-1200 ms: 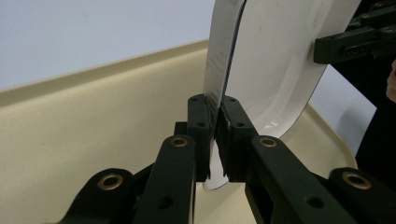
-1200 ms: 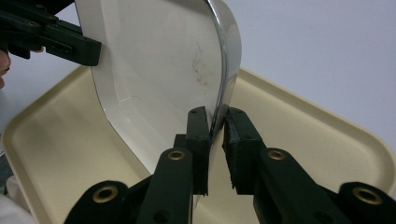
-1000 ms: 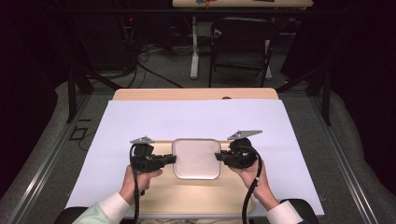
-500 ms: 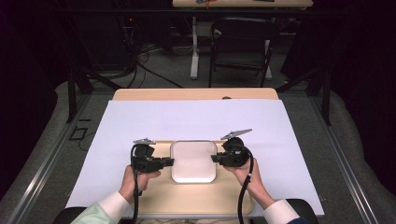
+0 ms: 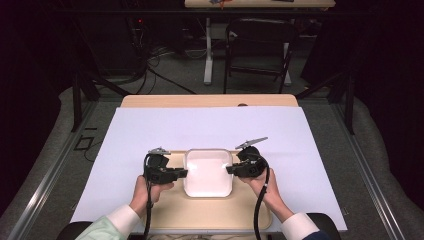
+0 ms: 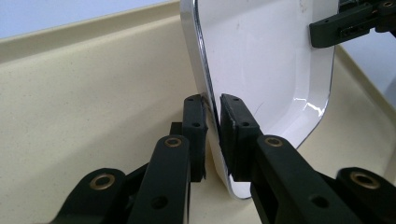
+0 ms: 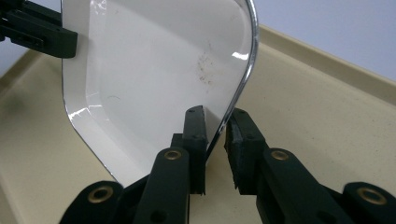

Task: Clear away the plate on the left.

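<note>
A white square plate (image 5: pixel 208 172) lies on a beige tray (image 5: pixel 210 216) at the near edge of the table. My left gripper (image 5: pixel 184 173) comes in from the left and is shut on the plate's left rim. In the left gripper view the rim runs between its pads (image 6: pixel 212 116), on the plate (image 6: pixel 266 56). My right gripper (image 5: pixel 229 169) straddles the right rim. In the right gripper view its pads (image 7: pixel 215 123) sit either side of the plate's (image 7: pixel 154 70) edge. Its jaws have just been opening a trace, with the rim still between them.
A white sheet (image 5: pixel 150 130) covers the table around the tray, with a strip of wooden tabletop (image 5: pixel 210 100) at the far edge. Beyond the table stand a chair (image 5: pixel 260 45) and desk legs (image 5: pixel 207 55) on the floor, with cables.
The plate and both grippers have shifted slightly to the left. The right hand has come down a little with its side of the plate.
</note>
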Action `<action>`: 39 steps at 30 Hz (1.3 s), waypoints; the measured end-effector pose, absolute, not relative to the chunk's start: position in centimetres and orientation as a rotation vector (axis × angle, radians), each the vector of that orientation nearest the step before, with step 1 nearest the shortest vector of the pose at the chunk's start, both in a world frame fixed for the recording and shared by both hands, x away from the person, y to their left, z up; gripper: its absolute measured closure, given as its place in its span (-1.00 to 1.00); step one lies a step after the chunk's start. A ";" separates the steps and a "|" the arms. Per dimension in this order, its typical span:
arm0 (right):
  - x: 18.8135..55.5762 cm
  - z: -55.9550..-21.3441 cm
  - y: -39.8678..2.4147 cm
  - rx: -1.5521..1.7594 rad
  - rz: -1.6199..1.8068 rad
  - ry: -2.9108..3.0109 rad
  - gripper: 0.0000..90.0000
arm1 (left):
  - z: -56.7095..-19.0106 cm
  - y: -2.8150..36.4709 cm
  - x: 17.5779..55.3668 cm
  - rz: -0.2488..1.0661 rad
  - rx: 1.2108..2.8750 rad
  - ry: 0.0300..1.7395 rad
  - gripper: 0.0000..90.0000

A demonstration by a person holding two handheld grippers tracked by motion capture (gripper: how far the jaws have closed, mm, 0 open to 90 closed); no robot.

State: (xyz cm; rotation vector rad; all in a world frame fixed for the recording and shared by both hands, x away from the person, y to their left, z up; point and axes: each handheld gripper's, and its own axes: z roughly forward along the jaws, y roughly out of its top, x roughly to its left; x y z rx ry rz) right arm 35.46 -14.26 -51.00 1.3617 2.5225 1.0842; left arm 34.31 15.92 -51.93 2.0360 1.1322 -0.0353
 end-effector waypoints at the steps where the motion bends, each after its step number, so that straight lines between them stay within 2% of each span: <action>1: 35.5 -51.0 -14.3 1.362 1.084 2.522 0.73 | -51.9 15.9 34.3 -0.035 2.036 1.132 0.78; 39: 36.2 -53.2 -13.4 1.348 0.902 2.619 0.50 | -53.7 15.5 35.1 -0.054 2.113 1.172 0.69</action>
